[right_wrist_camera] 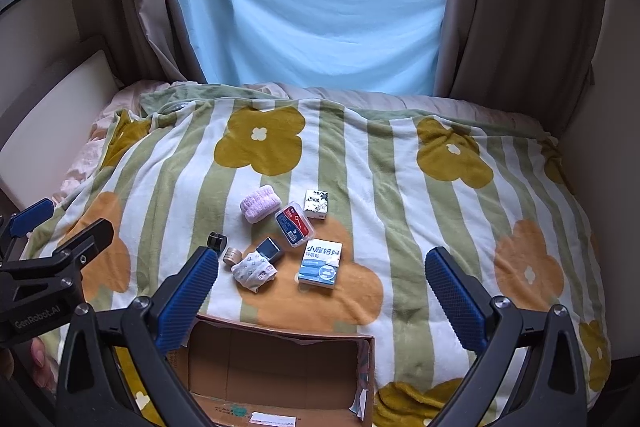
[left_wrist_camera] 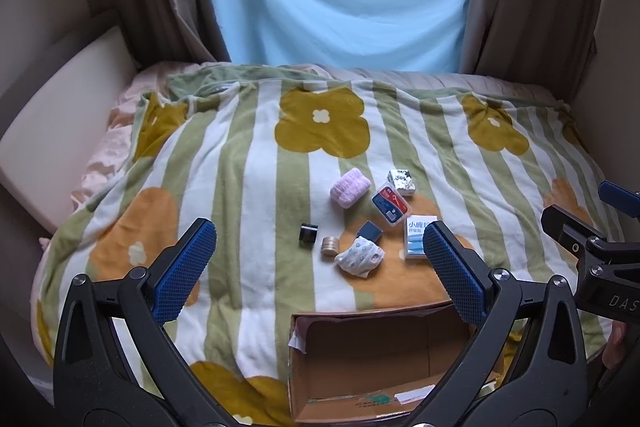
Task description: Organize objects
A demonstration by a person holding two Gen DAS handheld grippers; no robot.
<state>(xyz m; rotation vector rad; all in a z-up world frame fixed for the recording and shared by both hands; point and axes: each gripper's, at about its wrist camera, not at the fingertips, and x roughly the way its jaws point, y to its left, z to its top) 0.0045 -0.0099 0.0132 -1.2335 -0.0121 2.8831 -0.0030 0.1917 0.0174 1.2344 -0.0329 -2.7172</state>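
Both hand-held grippers hover above the near end of a bed covered by a striped flower blanket [right_wrist_camera: 400, 187]. The left hand-held gripper [left_wrist_camera: 320, 267] has its blue-padded fingers spread wide apart with nothing between them; the right hand-held gripper [right_wrist_camera: 320, 283] is likewise wide apart and empty.

An open cardboard box [right_wrist_camera: 280, 359] sits at the near edge of the blanket, directly below both grippers, its flaps up and its inside holding only a paper label on the bottom.

Just beyond the box's far rim lies a tight cluster of small things. A blue-and-white carton [right_wrist_camera: 321, 263] lies flat on the orange flower, nearest the box on the right side. To its left a patterned folded cloth [right_wrist_camera: 254, 271] touches a small dark blue case [right_wrist_camera: 269, 250]. A small tan round tin [right_wrist_camera: 232, 255] and a black cylinder [right_wrist_camera: 217, 239] sit at the cluster's left edge, close together. Farther back are a pink rolled cloth [right_wrist_camera: 260, 203], a clear red-and-blue plastic case [right_wrist_camera: 294, 223] and a small white patterned box [right_wrist_camera: 316, 203].

Wide open blanket stretches left, right and behind the cluster, up to the curtains [right_wrist_camera: 520, 7] and light blue sheet [right_wrist_camera: 312, 15] at the window.
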